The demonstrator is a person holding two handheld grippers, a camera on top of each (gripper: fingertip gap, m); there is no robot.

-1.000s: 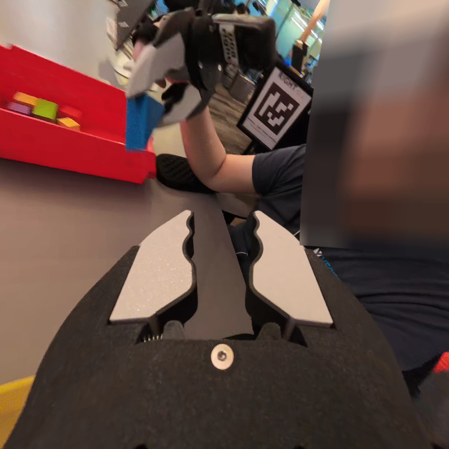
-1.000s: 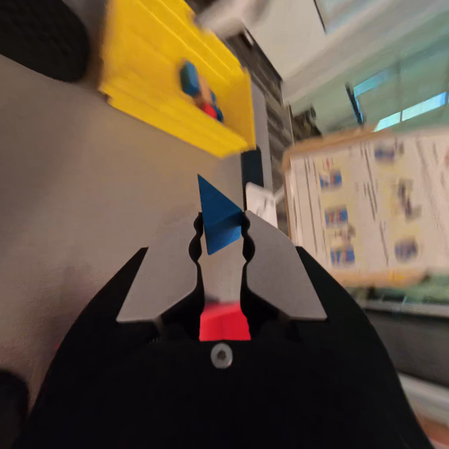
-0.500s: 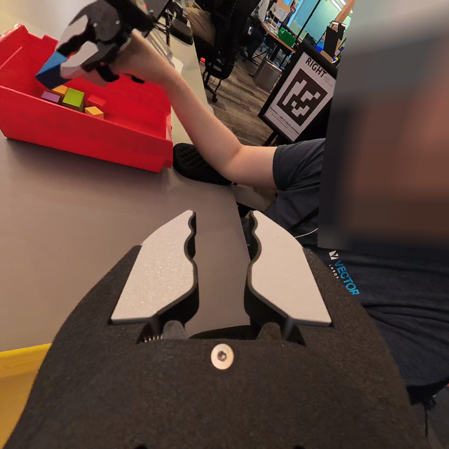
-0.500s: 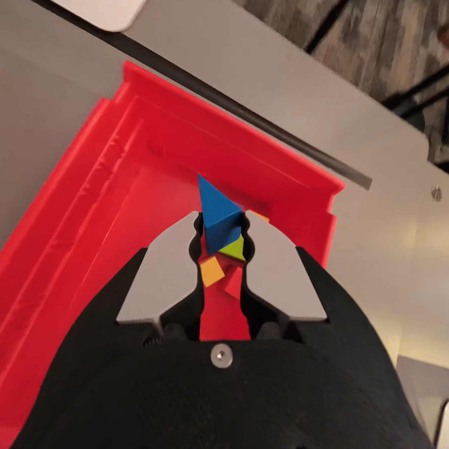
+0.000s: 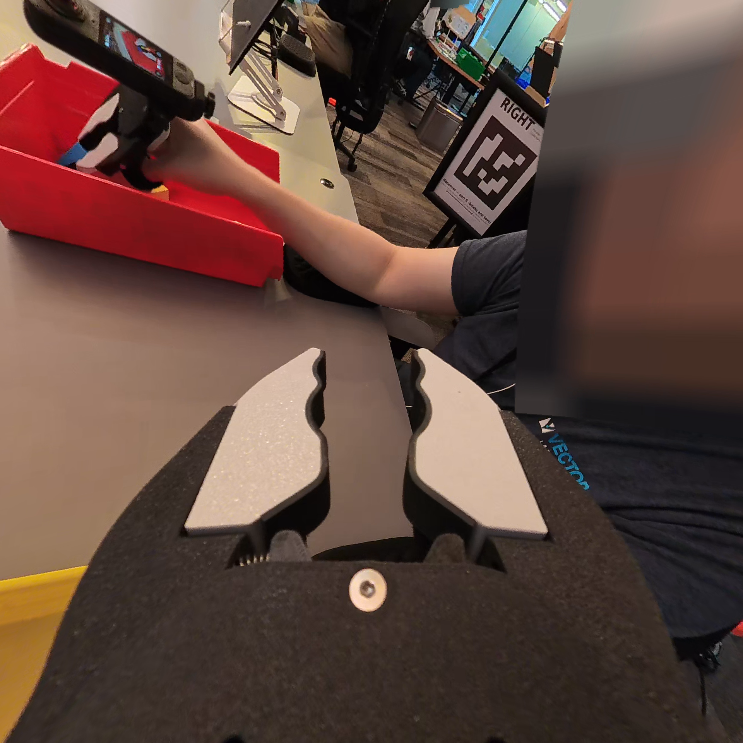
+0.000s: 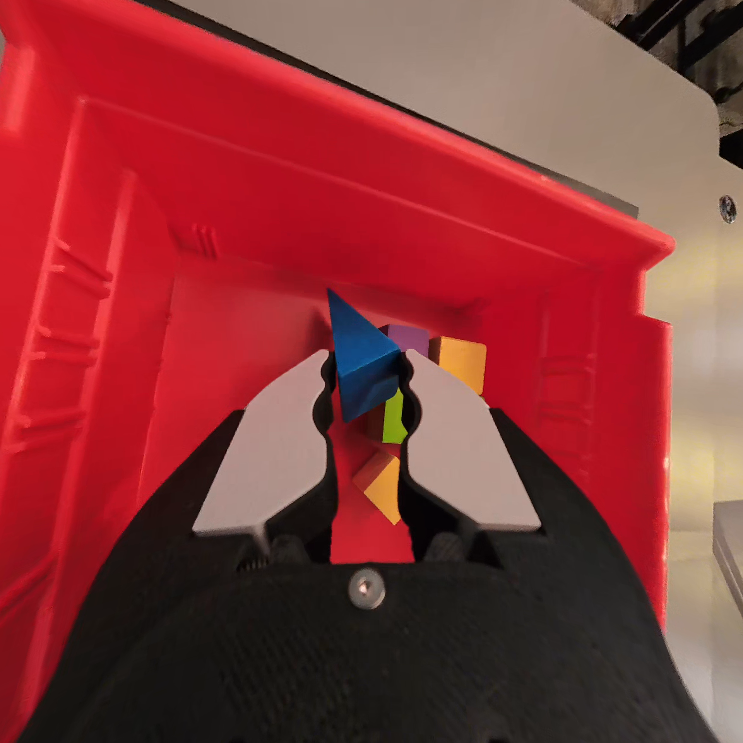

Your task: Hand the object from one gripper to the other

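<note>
Left claw (image 5: 368,364): spread, nothing between its jaws; it hangs over the near edge of the grey bench (image 5: 120,382). Behind it and to its left, a yellow bin (image 5: 28,603) shows only as a corner. Ahead of it and to its left, well apart, stands the red bin (image 5: 140,233). Ahead and to its right is a person's dark shirt (image 5: 663,502), with a bare forearm (image 5: 321,241) reaching over the red bin's rim.

Right claw (image 6: 364,358): pinching the blue wedge (image 6: 360,362) at its tips, lowered inside the red bin (image 6: 281,181). The wedge's point juts up and left, ahead of the tips. In the left wrist view the same claw (image 5: 86,150) shows in the bin, with a sliver of blue (image 5: 72,154) at its end.

Loose blocks on the bin floor, under and ahead of the right claw:
- green block (image 6: 393,418), between the jaws, just below the wedge
- orange triangle (image 6: 384,486), farther back between the jaws
- purple block (image 6: 408,339), just beyond the right jaw's tip
- orange block (image 6: 462,362), to the right of the purple one
</note>
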